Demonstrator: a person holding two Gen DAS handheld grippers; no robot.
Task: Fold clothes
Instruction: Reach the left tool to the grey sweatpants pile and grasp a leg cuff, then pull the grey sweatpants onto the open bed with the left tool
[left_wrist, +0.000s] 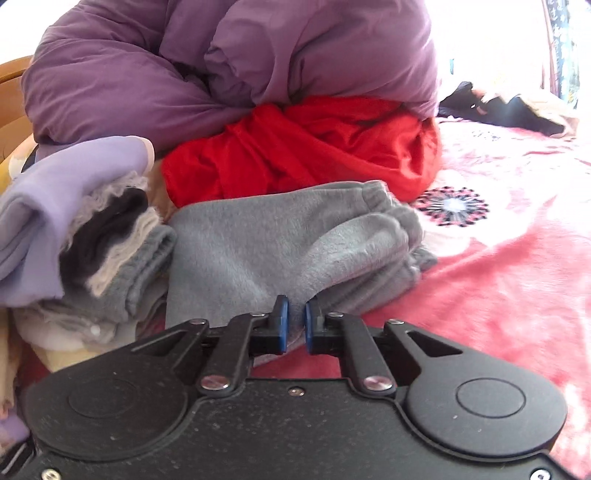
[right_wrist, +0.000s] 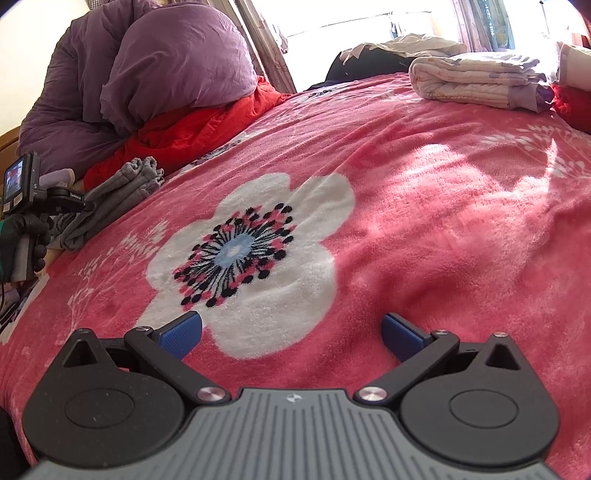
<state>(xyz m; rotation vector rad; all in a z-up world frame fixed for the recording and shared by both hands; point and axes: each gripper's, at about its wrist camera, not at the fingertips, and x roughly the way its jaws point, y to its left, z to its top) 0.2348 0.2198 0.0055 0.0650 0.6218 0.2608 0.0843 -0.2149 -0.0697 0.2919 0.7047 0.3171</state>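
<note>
A folded grey fleece garment (left_wrist: 280, 240) lies on the pink flowered blanket (left_wrist: 498, 258). My left gripper (left_wrist: 296, 317) is shut on the near edge of the grey garment, with cloth between its blue pads. The garment also shows at the far left of the right wrist view (right_wrist: 110, 199), with the left gripper's body and camera beside it (right_wrist: 40, 192). My right gripper (right_wrist: 291, 332) is open and empty, low over the blanket's white flower (right_wrist: 251, 258).
A purple quilt (left_wrist: 221, 55) and a red garment (left_wrist: 314, 147) are heaped behind the grey one. A pile of lilac and grey clothes (left_wrist: 74, 229) lies to its left. A folded pale quilt (right_wrist: 480, 77) and dark clothing (right_wrist: 369, 59) lie at the far side.
</note>
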